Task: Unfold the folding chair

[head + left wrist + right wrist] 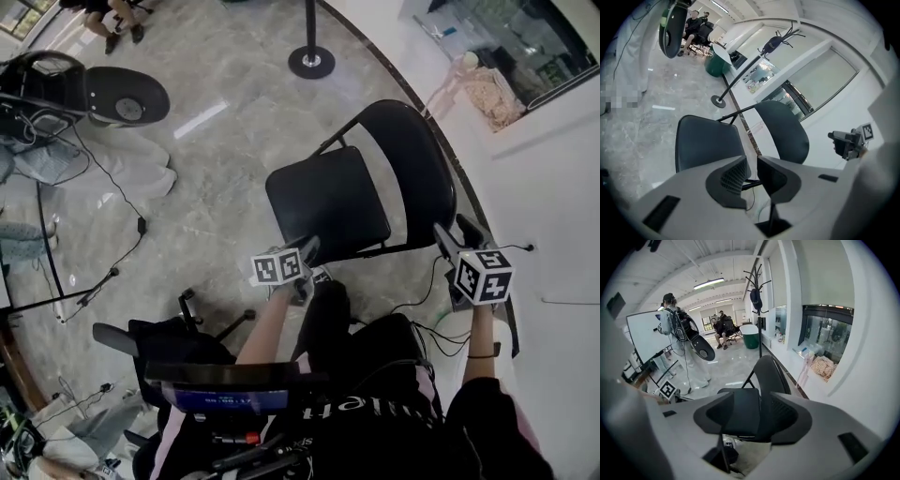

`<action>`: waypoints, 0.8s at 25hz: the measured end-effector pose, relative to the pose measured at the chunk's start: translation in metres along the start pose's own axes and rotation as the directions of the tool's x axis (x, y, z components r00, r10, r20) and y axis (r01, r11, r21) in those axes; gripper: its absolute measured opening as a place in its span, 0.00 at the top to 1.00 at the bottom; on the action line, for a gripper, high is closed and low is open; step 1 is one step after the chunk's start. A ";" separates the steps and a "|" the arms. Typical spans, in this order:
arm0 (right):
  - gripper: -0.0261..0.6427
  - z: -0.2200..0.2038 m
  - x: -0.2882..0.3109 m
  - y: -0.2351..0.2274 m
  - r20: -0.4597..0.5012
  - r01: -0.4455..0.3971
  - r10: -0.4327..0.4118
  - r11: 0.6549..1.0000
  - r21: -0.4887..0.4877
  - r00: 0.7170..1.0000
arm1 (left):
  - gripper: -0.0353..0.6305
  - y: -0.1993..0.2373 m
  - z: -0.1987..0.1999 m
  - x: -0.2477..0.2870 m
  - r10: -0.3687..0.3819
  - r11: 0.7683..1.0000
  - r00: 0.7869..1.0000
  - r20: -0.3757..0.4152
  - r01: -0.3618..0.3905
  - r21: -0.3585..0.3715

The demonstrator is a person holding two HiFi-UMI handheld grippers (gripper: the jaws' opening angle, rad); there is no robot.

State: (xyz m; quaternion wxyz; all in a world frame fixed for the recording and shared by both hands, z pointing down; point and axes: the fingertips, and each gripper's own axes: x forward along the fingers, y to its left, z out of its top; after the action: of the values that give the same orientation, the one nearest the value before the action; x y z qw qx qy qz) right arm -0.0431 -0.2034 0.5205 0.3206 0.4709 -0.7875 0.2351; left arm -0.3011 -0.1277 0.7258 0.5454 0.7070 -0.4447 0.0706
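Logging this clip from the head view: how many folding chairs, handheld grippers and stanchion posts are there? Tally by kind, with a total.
Folding chair: 1
Grippers: 2 (left gripper, right gripper)
Stanchion post: 1
Total: 4

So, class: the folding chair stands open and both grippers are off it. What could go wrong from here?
The folding chair stands on a glossy stone floor, so a nudge might slide it. A black cable lies on the floor by its legs, near the right gripper, and could snag a leg or a foot.
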 end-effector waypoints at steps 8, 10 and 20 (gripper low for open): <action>0.79 -0.050 -0.018 0.050 0.033 -0.128 0.125 0.980 0.151 0.992 | 0.90 -0.037 -0.051 -0.020 -0.004 0.999 0.999 -0.035 0.005 0.043; 0.85 -0.064 -0.032 0.062 0.040 -0.145 0.140 0.979 0.140 0.989 | 0.91 -0.050 -0.066 -0.025 -0.010 0.998 0.999 -0.031 0.012 0.063; 0.94 -0.210 -0.173 0.098 0.059 -0.190 0.183 0.969 0.160 0.981 | 0.94 -0.158 -0.200 -0.064 -0.091 0.992 0.994 0.060 0.084 0.098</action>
State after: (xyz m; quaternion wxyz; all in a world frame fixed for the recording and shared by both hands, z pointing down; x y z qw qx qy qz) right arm -0.0105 0.0833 0.5316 0.2398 0.4247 -0.8129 0.3183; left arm -0.1505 0.0765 0.6553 0.4990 0.7529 -0.4268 0.0448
